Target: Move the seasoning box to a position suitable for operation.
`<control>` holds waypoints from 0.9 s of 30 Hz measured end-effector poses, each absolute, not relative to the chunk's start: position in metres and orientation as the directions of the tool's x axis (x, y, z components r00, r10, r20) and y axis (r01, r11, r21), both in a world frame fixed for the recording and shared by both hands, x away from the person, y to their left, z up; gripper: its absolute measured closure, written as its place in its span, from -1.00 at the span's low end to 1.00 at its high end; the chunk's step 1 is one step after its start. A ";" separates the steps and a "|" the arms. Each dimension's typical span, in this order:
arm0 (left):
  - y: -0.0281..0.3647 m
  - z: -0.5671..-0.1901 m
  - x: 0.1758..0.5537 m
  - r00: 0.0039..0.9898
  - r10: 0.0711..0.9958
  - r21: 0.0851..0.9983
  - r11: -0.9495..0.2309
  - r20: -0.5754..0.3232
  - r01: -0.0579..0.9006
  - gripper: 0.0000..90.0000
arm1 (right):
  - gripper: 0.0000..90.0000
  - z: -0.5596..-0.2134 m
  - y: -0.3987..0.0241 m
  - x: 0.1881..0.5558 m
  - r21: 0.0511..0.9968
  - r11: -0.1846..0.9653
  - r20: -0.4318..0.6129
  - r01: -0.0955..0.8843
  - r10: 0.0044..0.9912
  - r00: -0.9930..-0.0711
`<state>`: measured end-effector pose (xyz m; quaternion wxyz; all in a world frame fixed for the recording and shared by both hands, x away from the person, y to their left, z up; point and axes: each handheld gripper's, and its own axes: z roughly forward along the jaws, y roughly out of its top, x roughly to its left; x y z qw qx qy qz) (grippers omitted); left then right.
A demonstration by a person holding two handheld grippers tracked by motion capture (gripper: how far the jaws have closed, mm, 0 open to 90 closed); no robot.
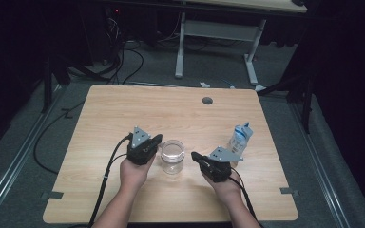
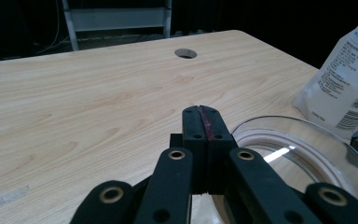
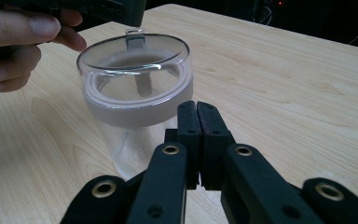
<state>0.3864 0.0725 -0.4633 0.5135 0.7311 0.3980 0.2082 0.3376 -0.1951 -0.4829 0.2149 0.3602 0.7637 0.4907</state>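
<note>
Evidently both grippers, left and right, flanked the lidded jar near the table's front edge with jaws pressed together, empty; each should spread before gripping.

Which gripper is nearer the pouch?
Right. The right gripper sits just in front of the pouch; the left gripper is beyond the jar, farther away.

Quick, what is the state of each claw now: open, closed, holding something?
Left claw: closed, holding nothing, beside the jar.
Right claw: closed, holding nothing, near the jar.
</note>
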 end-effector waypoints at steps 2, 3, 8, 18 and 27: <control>0.072 -0.464 0.385 0.597 0.798 0.919 -0.171 -0.083 0.356 1.00 | 0.99 -0.482 -0.195 0.338 0.904 0.257 0.028 0.342 0.762 -0.647; 0.072 -0.464 0.385 0.597 0.798 0.919 -0.171 -0.083 0.356 1.00 | 0.99 -0.482 -0.195 0.338 0.904 0.257 0.028 0.342 0.762 -0.647; 0.071 -0.464 0.384 0.600 0.797 0.920 -0.187 -0.063 0.345 1.00 | 1.00 -0.482 -0.192 0.339 0.903 0.250 0.038 0.349 0.764 -0.644; 0.072 -0.466 0.383 0.600 0.797 0.924 -0.172 -0.073 0.340 1.00 | 1.00 -0.480 -0.189 0.339 0.901 0.240 0.038 0.361 0.787 -0.616; 0.070 -0.468 0.381 0.610 0.790 0.927 -0.179 -0.064 0.329 1.00 | 0.99 -0.478 -0.187 0.338 0.910 0.239 0.030 0.339 0.778 -0.628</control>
